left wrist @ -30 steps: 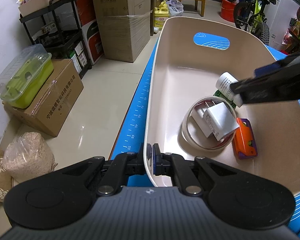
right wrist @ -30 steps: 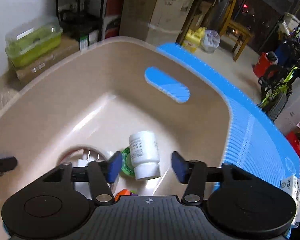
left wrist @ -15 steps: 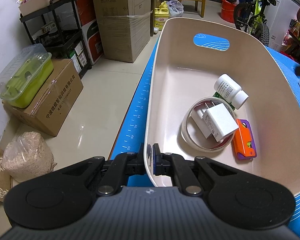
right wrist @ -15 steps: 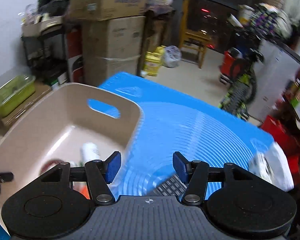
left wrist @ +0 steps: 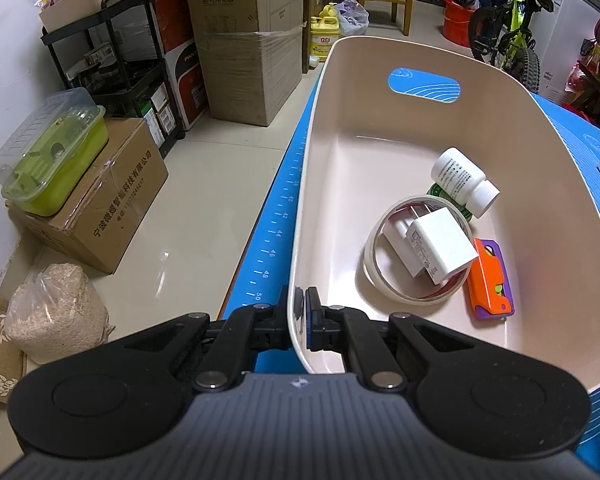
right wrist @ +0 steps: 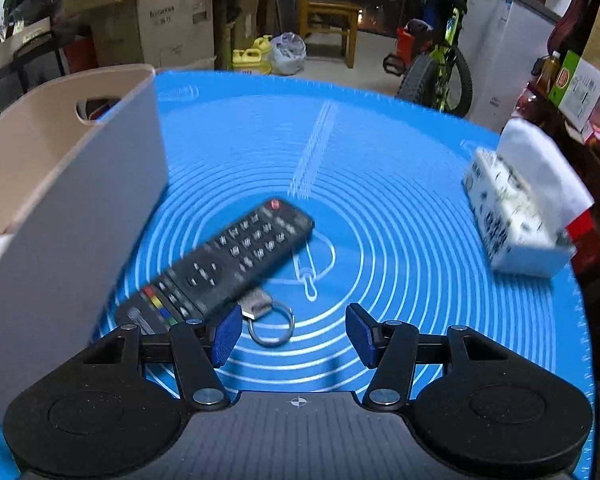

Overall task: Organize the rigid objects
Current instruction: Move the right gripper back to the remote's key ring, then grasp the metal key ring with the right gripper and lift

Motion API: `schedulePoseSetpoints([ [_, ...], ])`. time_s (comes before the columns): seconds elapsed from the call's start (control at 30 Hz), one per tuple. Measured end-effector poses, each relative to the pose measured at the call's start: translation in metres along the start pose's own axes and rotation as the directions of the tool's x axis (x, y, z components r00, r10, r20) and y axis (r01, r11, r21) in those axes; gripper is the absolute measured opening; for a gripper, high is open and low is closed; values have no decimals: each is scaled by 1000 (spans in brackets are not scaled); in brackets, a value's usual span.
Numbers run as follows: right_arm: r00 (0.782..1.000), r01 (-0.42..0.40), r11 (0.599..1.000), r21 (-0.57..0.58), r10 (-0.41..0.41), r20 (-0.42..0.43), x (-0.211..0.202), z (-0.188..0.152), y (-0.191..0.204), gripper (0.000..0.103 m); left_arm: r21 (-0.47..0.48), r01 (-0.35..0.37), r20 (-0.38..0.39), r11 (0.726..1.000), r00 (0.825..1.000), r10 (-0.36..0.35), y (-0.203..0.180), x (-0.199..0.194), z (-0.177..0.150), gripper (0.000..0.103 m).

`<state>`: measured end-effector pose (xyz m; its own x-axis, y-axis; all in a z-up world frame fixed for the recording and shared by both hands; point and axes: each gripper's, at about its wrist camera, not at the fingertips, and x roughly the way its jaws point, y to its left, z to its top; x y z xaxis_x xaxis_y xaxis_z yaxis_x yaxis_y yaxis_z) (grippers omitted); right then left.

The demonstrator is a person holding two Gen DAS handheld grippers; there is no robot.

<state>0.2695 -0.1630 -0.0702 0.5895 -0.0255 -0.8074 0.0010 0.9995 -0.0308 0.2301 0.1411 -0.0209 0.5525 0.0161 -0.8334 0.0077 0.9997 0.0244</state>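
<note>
Your left claw [left wrist: 300, 312] was clenched on the near rim of the beige bin [left wrist: 512, 92], one pad outside the wall and one inside, holding it on the blue mat [right wrist: 400, 216] that covered the table. In the bin lay a white pill bottle [left wrist: 462, 180] on its side, a roll of tape [left wrist: 380, 276] ringing a white charger [left wrist: 440, 248], and an orange and purple case [left wrist: 490, 280] just beside the roll.

To the right of the bin, in the right wrist view, the remote control [right wrist: 220, 264] lay flat on the mat, just beside the bin's outer wall. Its long axis ran diagonally, from the coloured buttons at the lower left, by the left pad, up to the red power button at the upper right. It was black, long and slim, with rows of small grey keys, and was blurred. A key ring with a metal tag [right wrist: 266, 316] lay touching its near edge.

Your right claw [right wrist: 294, 334] was released and empty, with the key ring just ahead between the pads and the remote ahead and to the left. This hand was the nearer one; the left was occupied. A grip across the remote's narrow width would probably call for turning the claw square to that diagonal. A white tissue pack [right wrist: 516, 220] lay well apart at the right.
</note>
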Motion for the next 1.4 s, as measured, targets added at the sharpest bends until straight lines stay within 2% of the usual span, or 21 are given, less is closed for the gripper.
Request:
schedulePoseSetpoints([
  [0.13, 999, -29, 999, -17, 29, 13, 14, -7, 4, 65, 0, -1, 0, 1000, 1000, 1, 0, 0, 0, 7],
  [0.3, 1000, -16, 998, -55, 18, 22, 22, -11, 19, 65, 0, -1, -1, 1000, 1000, 1, 0, 0, 0, 7],
  [0.47, 999, -30, 1000, -9, 30, 29, 27, -12, 15, 65, 0, -1, 0, 1000, 1000, 1, 0, 0, 0, 7],
  [0.5, 999, -37, 999, 5, 37, 30, 28, -12, 14, 64, 0, -2, 0, 1000, 1000, 2, 0, 0, 0, 7],
  [0.57, 998, -50, 999, 21, 49, 36, 28, -13, 12, 52, 0, -2, 0, 1000, 1000, 2, 1, 0, 0, 7],
  [0.6, 998, -50, 999, 18, 49, 41, 28, -13, 13, 42, -1, -2, 0, 1000, 1000, 2, 1, 0, 0, 7],
  [0.63, 998, -55, 998, 14, 55, 44, 27, -13, 14, 40, 0, -2, 0, 1000, 1000, 2, 1, 0, 0, 7],
  [0.87, 990, -90, 996, -1, 89, 111, 14, -9, 18, 28, 1, -3, 0, 1000, 1000, 3, 1, 0, -1, 7],
  [1.0, 990, -74, 997, -17, 75, 117, 17, -9, 23, 24, 0, -2, 0, 1000, 1000, 2, 1, 0, 0, 7],
  [1.13, 995, -59, 998, 11, 58, 87, 26, -9, 20, 23, 0, -2, -1, 1000, 1000, 2, 1, 0, -1, 7],
  [1.23, 993, -70, 997, 25, 67, 96, 27, -7, 20, 13, 0, -2, -1, 1000, 1000, 2, 0, 0, -1, 7],
  [1.4, 993, -57, 998, 9, 56, 104, 20, -6, 22, 13, 0, -2, -1, 1000, 1000, 2, 1, 0, 0, 7],
])
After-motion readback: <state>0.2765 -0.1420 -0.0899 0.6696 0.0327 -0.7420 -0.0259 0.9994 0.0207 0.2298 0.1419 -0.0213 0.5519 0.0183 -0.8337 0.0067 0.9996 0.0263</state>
